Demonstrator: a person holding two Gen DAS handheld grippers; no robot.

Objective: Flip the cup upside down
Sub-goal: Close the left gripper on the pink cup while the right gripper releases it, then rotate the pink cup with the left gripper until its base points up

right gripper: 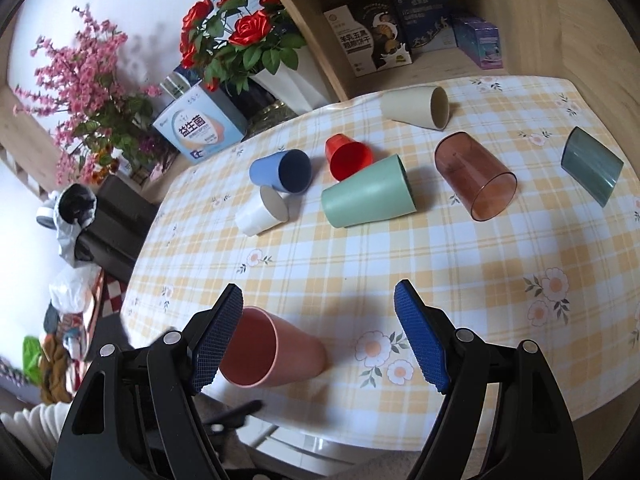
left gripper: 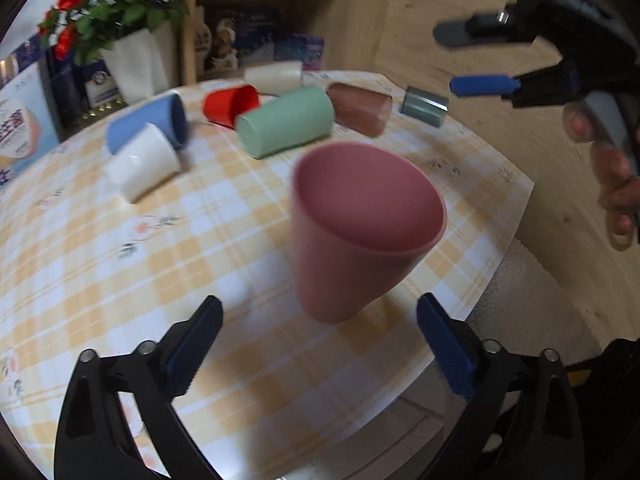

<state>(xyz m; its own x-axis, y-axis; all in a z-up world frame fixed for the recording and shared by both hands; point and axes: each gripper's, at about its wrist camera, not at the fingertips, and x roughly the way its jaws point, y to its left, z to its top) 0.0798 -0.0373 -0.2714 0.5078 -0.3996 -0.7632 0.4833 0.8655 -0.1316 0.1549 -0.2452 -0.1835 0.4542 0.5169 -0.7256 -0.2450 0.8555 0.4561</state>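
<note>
The blurred pink cup (left gripper: 360,228), partly hidden behind the spread right tongs (right gripper: 320,340), sits ungrasped before the spread left tongs (left gripper: 320,344).

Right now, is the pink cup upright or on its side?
On its side. The pink cup lies on the tablecloth, open mouth facing the left gripper.

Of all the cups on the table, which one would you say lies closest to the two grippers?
The pink cup, lying alone near the table's front edge beside the right gripper. The other cups are clustered farther back.
</note>
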